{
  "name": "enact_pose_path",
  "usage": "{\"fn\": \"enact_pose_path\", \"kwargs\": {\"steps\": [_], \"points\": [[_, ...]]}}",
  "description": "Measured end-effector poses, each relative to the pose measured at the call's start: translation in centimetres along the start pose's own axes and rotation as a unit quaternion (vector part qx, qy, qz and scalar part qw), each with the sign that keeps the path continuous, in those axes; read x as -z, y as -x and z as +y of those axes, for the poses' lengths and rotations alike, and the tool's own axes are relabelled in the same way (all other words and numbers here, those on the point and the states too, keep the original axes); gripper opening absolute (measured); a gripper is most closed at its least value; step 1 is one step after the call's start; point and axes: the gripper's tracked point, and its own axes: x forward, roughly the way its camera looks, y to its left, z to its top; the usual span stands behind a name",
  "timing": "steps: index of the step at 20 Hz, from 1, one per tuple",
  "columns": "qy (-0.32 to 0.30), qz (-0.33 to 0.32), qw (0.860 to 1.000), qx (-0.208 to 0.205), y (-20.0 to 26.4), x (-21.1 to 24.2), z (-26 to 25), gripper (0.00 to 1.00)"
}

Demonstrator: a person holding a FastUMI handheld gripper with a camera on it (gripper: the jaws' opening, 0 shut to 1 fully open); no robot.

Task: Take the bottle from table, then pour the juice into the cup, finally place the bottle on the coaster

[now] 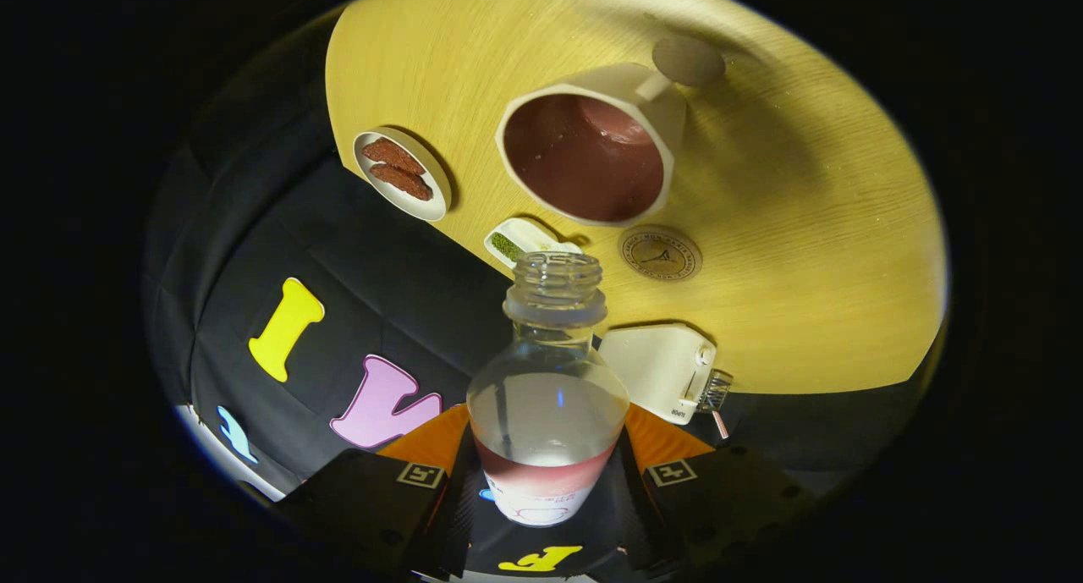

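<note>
Bottle [547,397] first: we hold it clamped between the tongs [546,481], both fingers pressing on its lower body, cap off and the open neck pointing ahead toward the worktop [804,228]. In the gripper view the whole scene is tilted, so we judge the bottle to be tipped. A little pink juice lies low in the bottle near the fingers; most of it looks clear and empty.

Beyond the neck stands the cup [592,147], white with a handle, its inside already dark red with juice. Just beside the cup, between it and the bottle's mouth, lies the round coaster [660,253], bare. Near it we see a small dish of green bits [518,243], a plate [402,174] with two brown pieces, and a white box-like device [664,370] close to the fingers.

We judge the pour to be done or nearly so, since the cup holds juice and the bottle is almost drained. The next move calls for righting the bottle, carrying it over the coaster without touching the cup, and setting it down upright and centred before the tongs let go.
</note>
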Motion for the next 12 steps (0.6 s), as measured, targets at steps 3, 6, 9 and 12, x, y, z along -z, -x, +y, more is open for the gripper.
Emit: {"fn": "enact_pose_path", "kwargs": {"steps": [3, 6, 9, 12], "points": [[0.03, -0.009, 1.0, -0.002, 0.1, -0.4, -0.8, 0.71], [0.045, -0.02, 0.999, -0.005, -0.5, -0.9, -1.5, 0.71], [0.102, -0.037, 0.994, -0.012, -0.7, -1.1, -2.5, 0.71], [0.198, -0.066, 0.978, 0.016, -0.2, -1.8, -5.1, 0.71]]}}
